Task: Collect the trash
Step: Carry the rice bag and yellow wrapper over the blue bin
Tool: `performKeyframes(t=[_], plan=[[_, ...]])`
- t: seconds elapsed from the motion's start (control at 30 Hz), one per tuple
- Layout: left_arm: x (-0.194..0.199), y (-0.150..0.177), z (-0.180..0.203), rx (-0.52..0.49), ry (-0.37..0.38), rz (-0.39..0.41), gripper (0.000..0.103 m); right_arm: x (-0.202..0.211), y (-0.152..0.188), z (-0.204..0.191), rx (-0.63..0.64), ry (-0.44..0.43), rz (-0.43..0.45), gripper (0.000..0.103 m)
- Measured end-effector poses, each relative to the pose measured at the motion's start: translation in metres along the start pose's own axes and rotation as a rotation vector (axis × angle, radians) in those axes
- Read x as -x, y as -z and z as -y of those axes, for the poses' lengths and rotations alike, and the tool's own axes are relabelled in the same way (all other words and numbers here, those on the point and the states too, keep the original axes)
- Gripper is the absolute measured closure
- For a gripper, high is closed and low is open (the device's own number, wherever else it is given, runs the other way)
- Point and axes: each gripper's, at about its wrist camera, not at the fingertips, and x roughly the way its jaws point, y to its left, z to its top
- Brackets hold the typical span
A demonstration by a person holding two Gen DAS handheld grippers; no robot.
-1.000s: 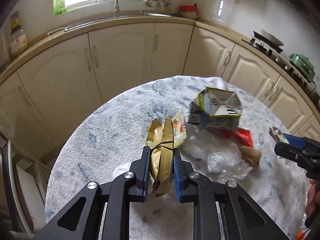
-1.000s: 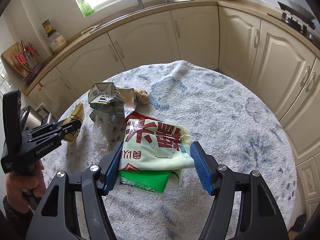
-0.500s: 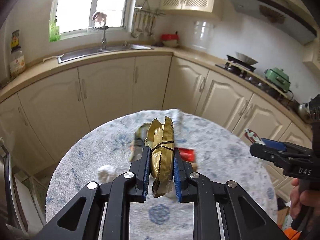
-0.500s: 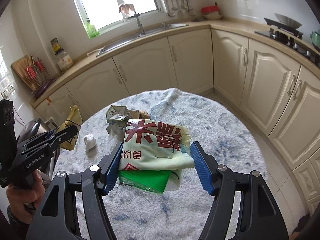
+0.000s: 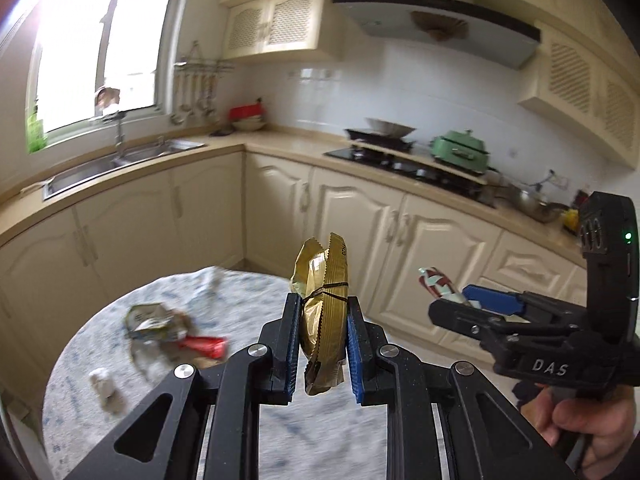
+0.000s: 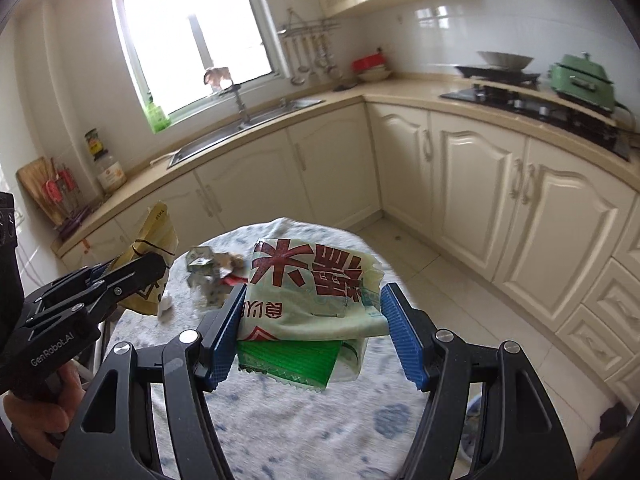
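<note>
My left gripper (image 5: pixel 323 344) is shut on a gold foil wrapper (image 5: pixel 324 312), held upright well above the round table (image 5: pixel 240 292). My right gripper (image 6: pixel 314 334) is shut on a pale green bag with red characters (image 6: pixel 312 292), with a green wrapper (image 6: pixel 288 360) under it. The right gripper also shows in the left wrist view (image 5: pixel 452 300), to the right, and the left gripper in the right wrist view (image 6: pixel 140 268), to the left. A crushed carton (image 5: pixel 150 318), a red wrapper (image 5: pixel 202 346) and a white paper ball (image 5: pixel 100 380) lie on the table.
The table has a blue-white mottled cloth (image 6: pixel 280 420). Cream kitchen cabinets (image 6: pixel 472 172) run around it, with a sink (image 6: pixel 240 124) under the window and a stove (image 6: pixel 520 96) with a green pot (image 6: pixel 582 80). Tiled floor (image 6: pixel 420 252) lies between table and cabinets.
Both grippers have risen and pulled back from the table with their trash held; the table and remaining litter now look lower and farther away.
</note>
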Motion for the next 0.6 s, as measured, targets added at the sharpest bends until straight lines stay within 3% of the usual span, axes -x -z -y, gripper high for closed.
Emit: performKeyframes(t=[0.3,0.6], plan=[[-0.036,-0.001,0.089,-0.102,0.213,-0.004,0.086,0.083,0.020,0.098,-0.126,0.177,0.082,0.035],[-0.112,0.014,0.157,-0.161,0.388,-0.132,0.086,0.123,0.066,0.193,-0.275,0.336,0.062,0.035]])
